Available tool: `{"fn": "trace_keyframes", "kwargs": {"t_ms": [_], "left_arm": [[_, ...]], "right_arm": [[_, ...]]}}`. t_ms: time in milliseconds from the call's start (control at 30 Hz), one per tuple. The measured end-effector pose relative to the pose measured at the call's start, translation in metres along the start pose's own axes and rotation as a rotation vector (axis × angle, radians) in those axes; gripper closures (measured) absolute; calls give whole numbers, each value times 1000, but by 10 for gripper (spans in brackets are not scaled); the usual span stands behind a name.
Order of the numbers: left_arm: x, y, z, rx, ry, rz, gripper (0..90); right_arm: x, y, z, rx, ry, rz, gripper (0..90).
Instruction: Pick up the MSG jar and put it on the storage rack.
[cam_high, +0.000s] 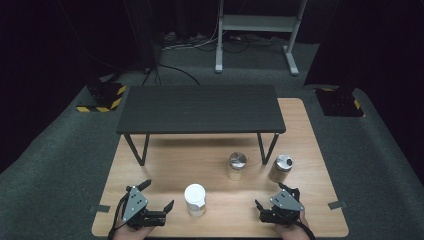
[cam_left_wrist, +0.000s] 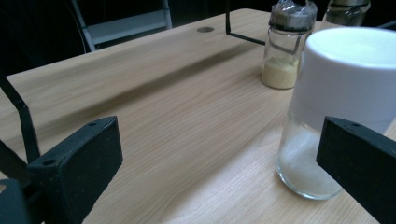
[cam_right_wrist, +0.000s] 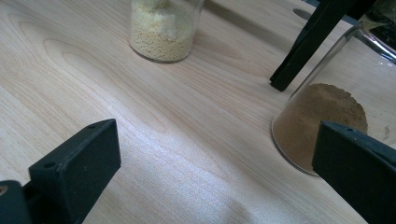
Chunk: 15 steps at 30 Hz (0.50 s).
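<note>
Three glass jars stand on the wooden tabletop (cam_high: 175, 165). A white-lidded jar (cam_high: 195, 199) (cam_left_wrist: 345, 84) of white powder is at the front middle. Behind it to the right are a metal-lidded jar of yellow grains (cam_high: 236, 166) (cam_left_wrist: 282, 51) (cam_right_wrist: 161, 32) and a metal-lidded jar of brown powder (cam_high: 281, 168) (cam_right_wrist: 322, 116). My left gripper (cam_high: 159, 195) (cam_left_wrist: 219, 140) is open just left of the white-lidded jar, which stands by its right jaw. My right gripper (cam_high: 270, 195) (cam_right_wrist: 215, 140) is open in front of the brown jar, with nothing between its jaws.
A low black shelf (cam_high: 200, 107) on thin black legs (cam_right_wrist: 308, 42) spans the far half of the tabletop. Grey carpet surrounds the table, with a white metal stand (cam_high: 255, 30) and cables beyond it. Bare wood lies between the jars and the front edge.
</note>
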<state>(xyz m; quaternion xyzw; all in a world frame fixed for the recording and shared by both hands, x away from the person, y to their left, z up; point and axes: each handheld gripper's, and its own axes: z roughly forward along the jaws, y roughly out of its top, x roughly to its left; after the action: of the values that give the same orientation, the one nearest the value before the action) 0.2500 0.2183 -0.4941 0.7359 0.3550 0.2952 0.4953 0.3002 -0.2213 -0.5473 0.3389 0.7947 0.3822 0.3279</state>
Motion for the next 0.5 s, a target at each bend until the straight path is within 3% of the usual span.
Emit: {"fn": "trace_keyframes", "kwargs": {"t_ms": [500], "left_arm": [[-11, 17, -6, -47, -24, 1, 5]], "right_arm": [[-1, 0, -1, -6, -1, 7, 1]]}}
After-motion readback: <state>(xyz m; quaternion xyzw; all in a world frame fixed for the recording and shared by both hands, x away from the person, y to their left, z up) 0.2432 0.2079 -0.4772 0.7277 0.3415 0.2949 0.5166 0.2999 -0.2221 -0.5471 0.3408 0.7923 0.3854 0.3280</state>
